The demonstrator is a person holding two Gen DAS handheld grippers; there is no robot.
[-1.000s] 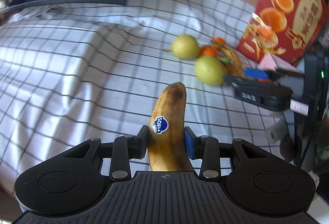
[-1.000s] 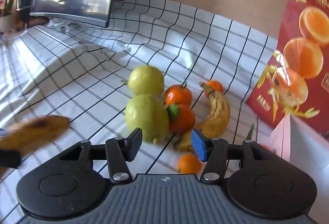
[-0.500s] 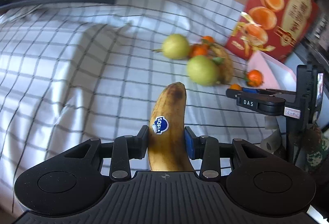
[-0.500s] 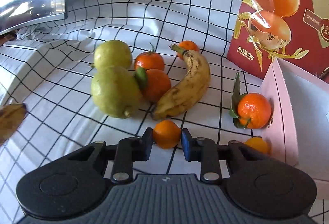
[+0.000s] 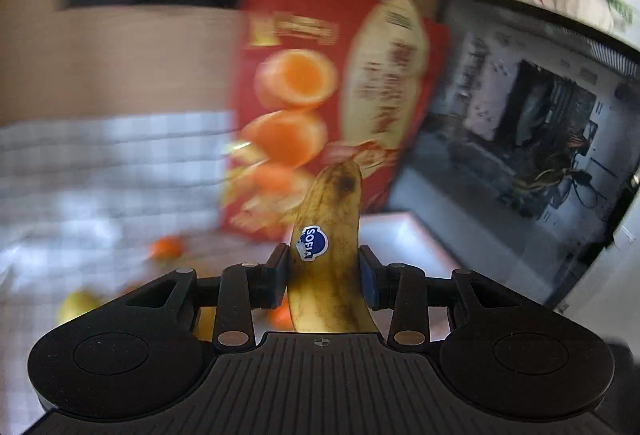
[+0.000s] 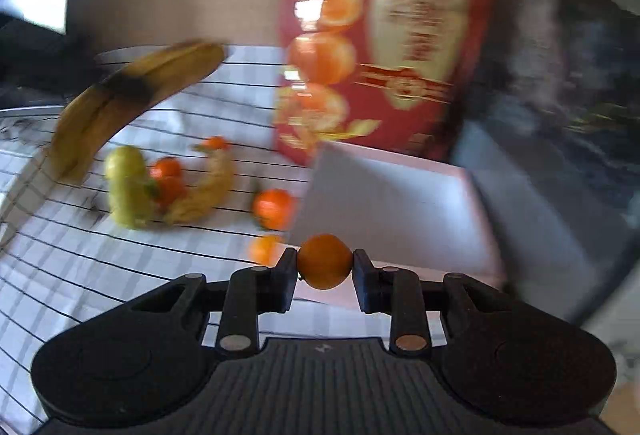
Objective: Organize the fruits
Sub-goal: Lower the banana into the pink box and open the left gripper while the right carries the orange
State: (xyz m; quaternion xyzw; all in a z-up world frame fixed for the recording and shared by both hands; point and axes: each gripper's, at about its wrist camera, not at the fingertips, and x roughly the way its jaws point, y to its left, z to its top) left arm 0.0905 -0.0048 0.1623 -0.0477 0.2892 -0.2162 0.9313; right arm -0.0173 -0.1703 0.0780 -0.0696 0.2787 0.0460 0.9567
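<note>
My left gripper (image 5: pixel 324 271) is shut on a spotted banana (image 5: pixel 326 235) with a blue sticker, held up in front of the pink box (image 5: pixel 404 235). That same banana (image 6: pixel 132 95) shows high at the left of the right wrist view. My right gripper (image 6: pixel 325 267) is shut on a small orange (image 6: pixel 325 261), lifted off the cloth near the corner of the pink box (image 6: pixel 392 203). On the checked cloth (image 6: pixel 100 267) lie green pears (image 6: pixel 126 191), several more oranges (image 6: pixel 274 207) and a second banana (image 6: pixel 208 187).
A tall red carton printed with oranges (image 6: pixel 380 43) stands behind the pink box. A dark glass computer case (image 5: pixel 528 139) fills the right side. A brown wall runs along the back. Both views are blurred by motion.
Both grippers have swung right and upward, towards the pink box and red carton. The right gripper closed on the small orange and lifted it; the left still carries the banana.
</note>
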